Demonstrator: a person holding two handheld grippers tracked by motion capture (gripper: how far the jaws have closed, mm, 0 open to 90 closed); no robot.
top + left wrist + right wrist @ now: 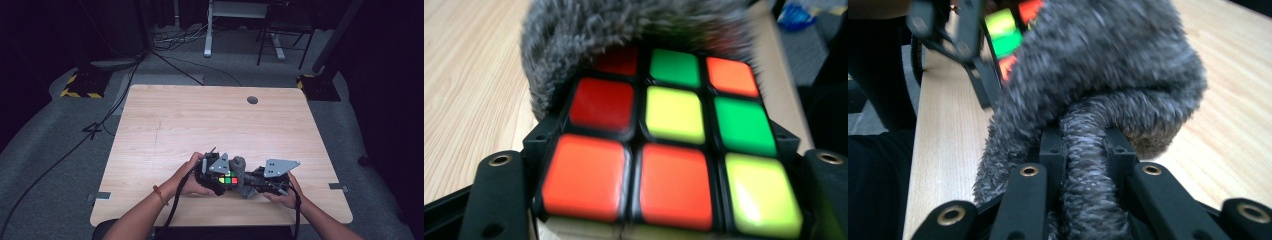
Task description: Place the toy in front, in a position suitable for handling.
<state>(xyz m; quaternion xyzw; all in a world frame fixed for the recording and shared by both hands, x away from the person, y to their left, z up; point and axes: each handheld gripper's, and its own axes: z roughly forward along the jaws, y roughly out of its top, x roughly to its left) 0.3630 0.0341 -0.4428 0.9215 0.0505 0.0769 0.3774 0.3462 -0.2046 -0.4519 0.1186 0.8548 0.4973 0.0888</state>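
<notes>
Work in hand: wiping or wrapping a puzzle cube (674, 145) with a fuzzy grey cloth (1108, 75).
Cube place: near the front edge of the wooden counter (200, 120), between the two hands, set between the black jaws of the left claw (220, 181).
Cube look: mixed-up squares of red, orange, green and yellow.
Left claw: around the cube, jaws at both sides of it; pressing or a bit loose, hard to tell.
Right claw (1083, 165): clenched on a bunched fold of the grey cloth.
Cloth place: draped over the far side of the cube, touching it, and hanging down to the counter.
Done so far: cube picked up, cloth gripped and laid on the cube.
Left to do: most likely more rubbing or covering; the near face is bare.
</notes>
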